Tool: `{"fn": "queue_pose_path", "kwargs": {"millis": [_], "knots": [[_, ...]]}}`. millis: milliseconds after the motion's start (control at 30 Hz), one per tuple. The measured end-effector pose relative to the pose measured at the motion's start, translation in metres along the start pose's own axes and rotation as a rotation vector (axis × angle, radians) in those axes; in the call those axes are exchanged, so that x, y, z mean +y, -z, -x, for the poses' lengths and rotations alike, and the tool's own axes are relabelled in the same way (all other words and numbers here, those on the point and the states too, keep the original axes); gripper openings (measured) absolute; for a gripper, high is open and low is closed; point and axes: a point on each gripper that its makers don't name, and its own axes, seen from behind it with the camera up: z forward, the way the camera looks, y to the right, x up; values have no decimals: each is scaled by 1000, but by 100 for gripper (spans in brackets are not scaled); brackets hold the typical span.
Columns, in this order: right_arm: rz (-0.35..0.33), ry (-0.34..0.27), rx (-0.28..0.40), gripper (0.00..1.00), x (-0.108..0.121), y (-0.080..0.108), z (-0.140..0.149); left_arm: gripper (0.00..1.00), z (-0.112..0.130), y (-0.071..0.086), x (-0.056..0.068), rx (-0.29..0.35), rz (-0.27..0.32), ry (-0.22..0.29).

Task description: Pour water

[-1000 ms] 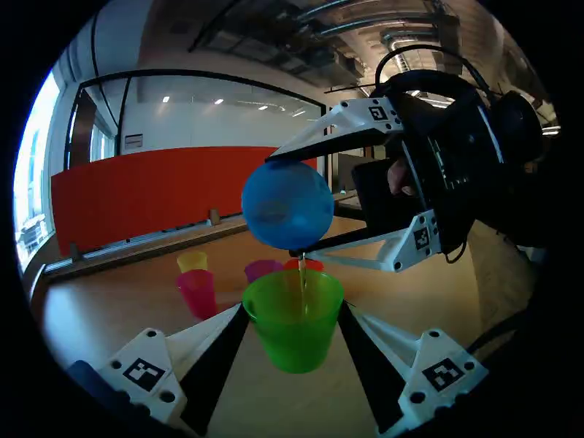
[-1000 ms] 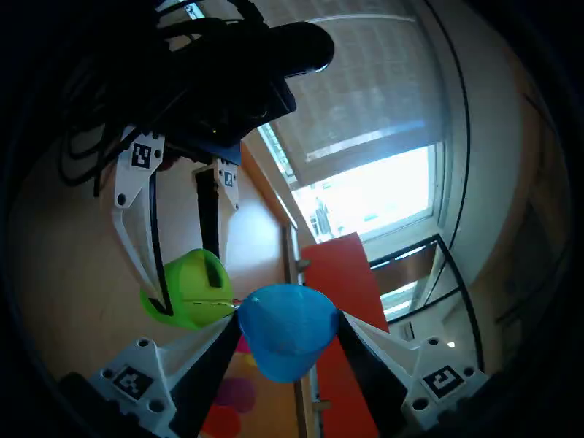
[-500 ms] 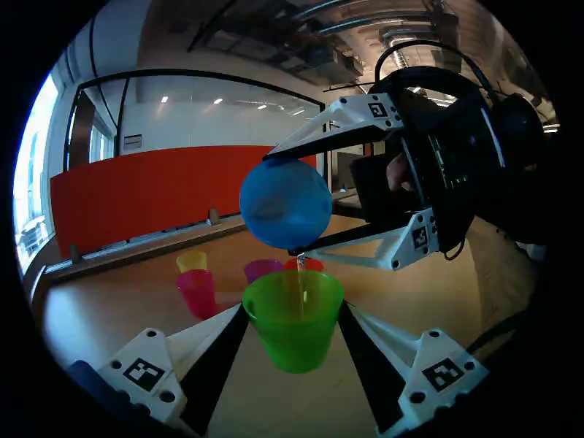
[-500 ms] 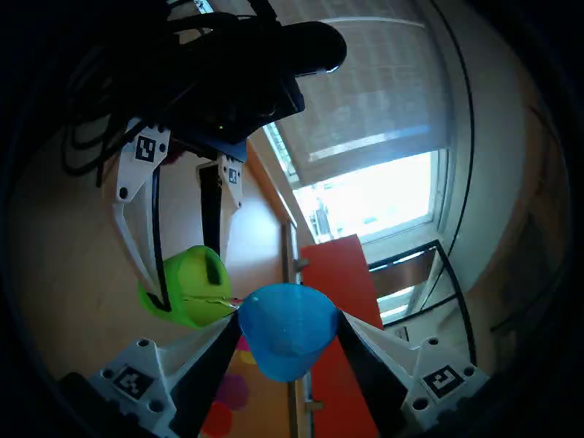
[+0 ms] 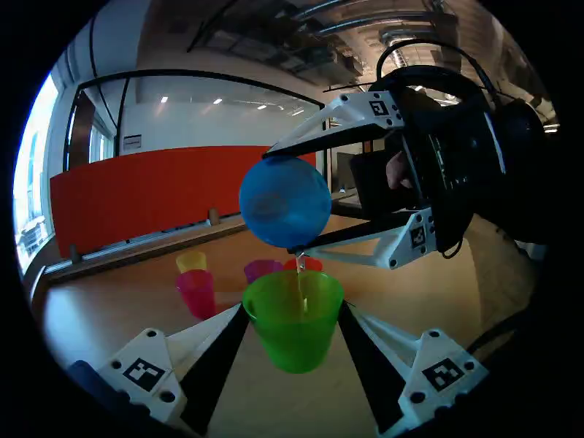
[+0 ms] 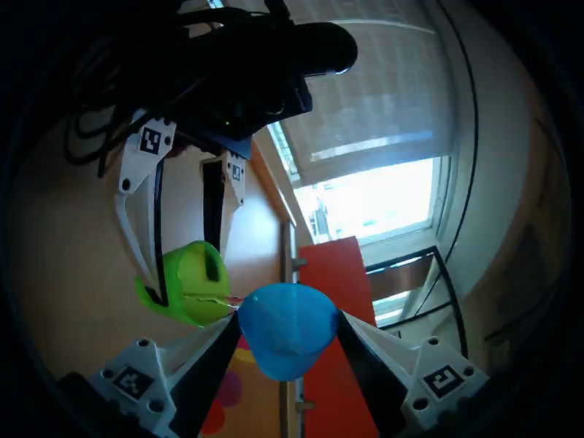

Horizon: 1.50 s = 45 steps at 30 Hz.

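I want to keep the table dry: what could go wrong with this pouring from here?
1. The water stream is thin, and the blue cup hangs in the air above the green cup; a small drift could send it past the rim onto the wooden table.
2. Tilting the blue cup further could cause a splash.

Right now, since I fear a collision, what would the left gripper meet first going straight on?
Likely the red cup behind its held green cup; the blue cup hangs higher, though depth is unclear.

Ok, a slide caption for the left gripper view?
Right tongs tip a blue cup, trickling water into the green cup in the left tongs.
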Motion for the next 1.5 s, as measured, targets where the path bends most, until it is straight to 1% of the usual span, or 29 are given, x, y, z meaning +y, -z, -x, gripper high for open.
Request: {"fn": "queue_pose_path", "kwargs": {"millis": [167,767,1000,1500], "knots": [[0,2,2,93,-1,1,-2,86,-1,1,0,2,1,1],[10,50,0,93,0,4,-7,86,-1,-1,2,1,5,-1],[15,84,-8,93,0,5,-6,86,-1,0,2,0,5,-3],[21,135,-15,93,0,10,-8,86,0,-1,4,-4,6,-7]]}}
